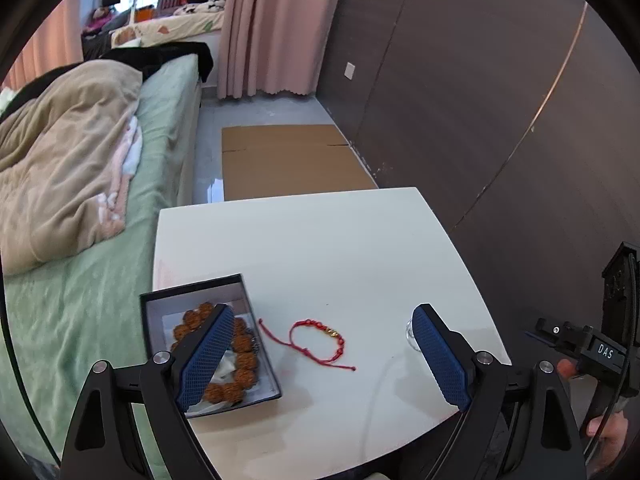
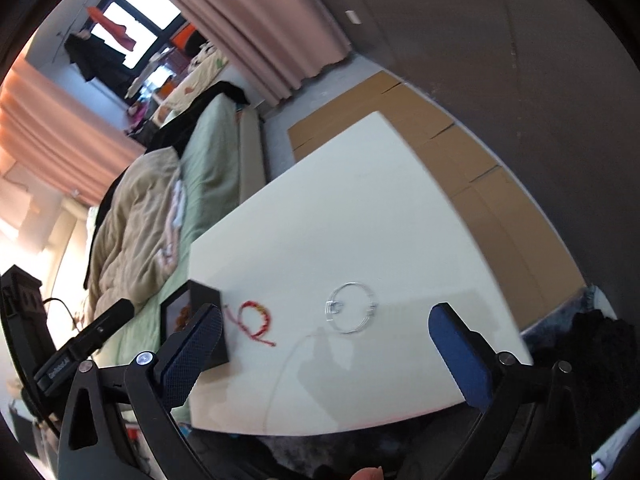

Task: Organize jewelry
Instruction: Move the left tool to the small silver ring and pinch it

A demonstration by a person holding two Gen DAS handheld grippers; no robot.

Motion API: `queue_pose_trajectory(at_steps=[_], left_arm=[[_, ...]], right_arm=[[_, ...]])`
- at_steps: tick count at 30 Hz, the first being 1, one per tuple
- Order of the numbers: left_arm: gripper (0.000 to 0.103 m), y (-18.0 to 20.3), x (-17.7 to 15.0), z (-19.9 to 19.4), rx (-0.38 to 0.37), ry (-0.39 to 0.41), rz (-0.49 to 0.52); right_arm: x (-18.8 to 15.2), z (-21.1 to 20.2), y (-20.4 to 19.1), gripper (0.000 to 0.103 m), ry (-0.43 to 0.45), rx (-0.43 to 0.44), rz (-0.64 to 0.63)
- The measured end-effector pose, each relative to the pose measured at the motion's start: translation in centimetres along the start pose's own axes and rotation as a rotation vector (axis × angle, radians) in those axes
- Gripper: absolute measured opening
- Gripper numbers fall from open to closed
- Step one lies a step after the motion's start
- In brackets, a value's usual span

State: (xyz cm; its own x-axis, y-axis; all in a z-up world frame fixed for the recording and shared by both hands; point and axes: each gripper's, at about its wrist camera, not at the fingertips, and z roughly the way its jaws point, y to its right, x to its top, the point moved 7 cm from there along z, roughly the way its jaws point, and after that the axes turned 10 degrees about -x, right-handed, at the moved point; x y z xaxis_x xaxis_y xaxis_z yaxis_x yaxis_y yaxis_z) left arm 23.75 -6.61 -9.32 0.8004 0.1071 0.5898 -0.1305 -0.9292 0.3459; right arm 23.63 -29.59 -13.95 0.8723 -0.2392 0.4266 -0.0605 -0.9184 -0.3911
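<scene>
A red string bracelet (image 1: pixel 320 338) with gold beads lies on the white table (image 1: pixel 320 248); it also shows in the right wrist view (image 2: pixel 256 322). A black box (image 1: pixel 240 398) at the table's left holds a brown bead bracelet (image 1: pixel 244 372). A clear wire bangle (image 2: pixel 351 307) lies right of the red bracelet. My left gripper (image 1: pixel 324 356) is open above the red bracelet. My right gripper (image 2: pixel 326 354) is open and empty, near the bangle.
A bed (image 1: pixel 80 240) with green sheet and beige blanket stands left of the table. Flat cardboard (image 1: pixel 292 160) lies on the floor beyond it. A dark wall panel (image 1: pixel 480 100) runs along the right.
</scene>
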Motion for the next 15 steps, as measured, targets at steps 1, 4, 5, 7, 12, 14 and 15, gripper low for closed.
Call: queue_pose_trajectory(at_steps=[1,4,5,7,12,14,15], left_arm=[[0.091,0.3,0.0,0.2,0.0,0.001,0.007],[0.091,1.6,0.0,1.1,-0.022,-0.024,0.031],[0.091,2.2,-0.1,1.6,-0.019,-0.045,0.051],[0.091,2.8,-0.1,2.2,-0.002,-0.065,0.081],[0.091,4.6,-0.4,4.2,-0.037,-0.133,0.117],[0.09,5.1,-0.7,5.2,-0.033,-0.168,0.126],[0.089,5.3,-0.8,5.5,-0.043,-0.178,0.122]], right_arm=[[0.1,-0.1,0.4,0.103,0.009,-0.001,0.009],[0.5,-0.7,1.8,0.103,0.062,0.011,0.04],[0.5,-0.8,2.1,0.103,0.071,0.014,0.047],[0.7,-0.7,3.0,0.103,0.068,-0.001,0.055],[0.5,0.0,5.4,0.103,0.023,-0.022,0.076],[0.5,0.3,6.2,0.103,0.017,-0.055,0.088],[0.5,0.4,6.7,0.103,0.017,-0.069,0.089]])
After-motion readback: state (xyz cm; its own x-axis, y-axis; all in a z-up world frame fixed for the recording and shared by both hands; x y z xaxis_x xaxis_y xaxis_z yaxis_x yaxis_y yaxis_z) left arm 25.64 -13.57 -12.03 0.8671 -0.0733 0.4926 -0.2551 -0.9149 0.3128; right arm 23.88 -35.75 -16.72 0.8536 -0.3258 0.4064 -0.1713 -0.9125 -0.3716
